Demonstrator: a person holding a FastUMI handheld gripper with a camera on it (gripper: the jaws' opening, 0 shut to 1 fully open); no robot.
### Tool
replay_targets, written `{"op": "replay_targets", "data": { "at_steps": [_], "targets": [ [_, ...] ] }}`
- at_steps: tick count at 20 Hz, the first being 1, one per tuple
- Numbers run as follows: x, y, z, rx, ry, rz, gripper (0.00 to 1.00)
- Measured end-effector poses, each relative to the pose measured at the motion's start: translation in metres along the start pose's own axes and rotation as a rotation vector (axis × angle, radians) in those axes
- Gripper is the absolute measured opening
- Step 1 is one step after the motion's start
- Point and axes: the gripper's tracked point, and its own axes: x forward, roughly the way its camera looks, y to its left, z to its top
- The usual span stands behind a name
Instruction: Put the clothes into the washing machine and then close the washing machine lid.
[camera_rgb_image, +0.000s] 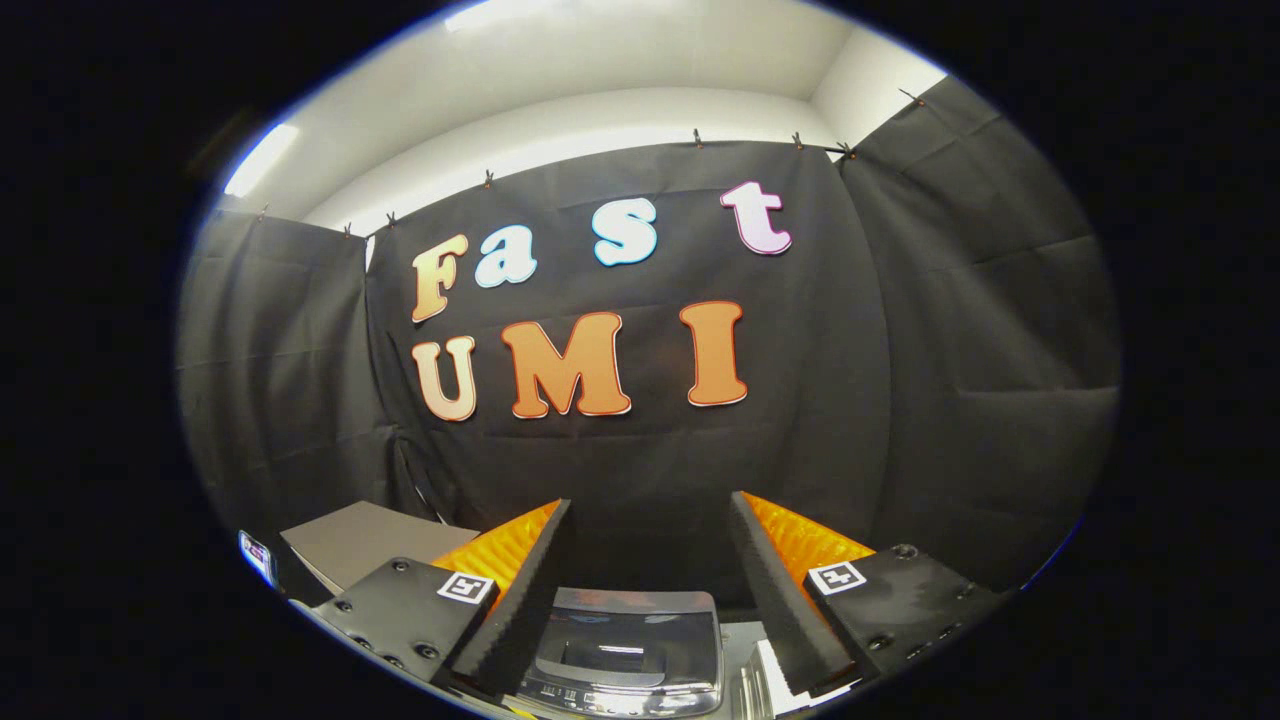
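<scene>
Hand-held gripper is wide open, nothing between its fingers, aimed at the black cloth wall. The washing machine sits low down between the fingers, glossy dark lid looks closed. A grey flat board is off to the left.

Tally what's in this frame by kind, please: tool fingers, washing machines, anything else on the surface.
Tool fingers, open with nothing between them: 2
Washing machine, lid down, low between the fingers: 1
Grey board, beside the left finger: 1
Clothes: 0 seen
Total: 4
</scene>
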Motion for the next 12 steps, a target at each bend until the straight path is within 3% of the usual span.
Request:
{"op": "replay_targets", "data": {
  "at_steps": [12],
  "targets": [
    [-0.012, -0.015, 0.006, 0.004, -0.034, -0.007, 0.98]
  ]
}}
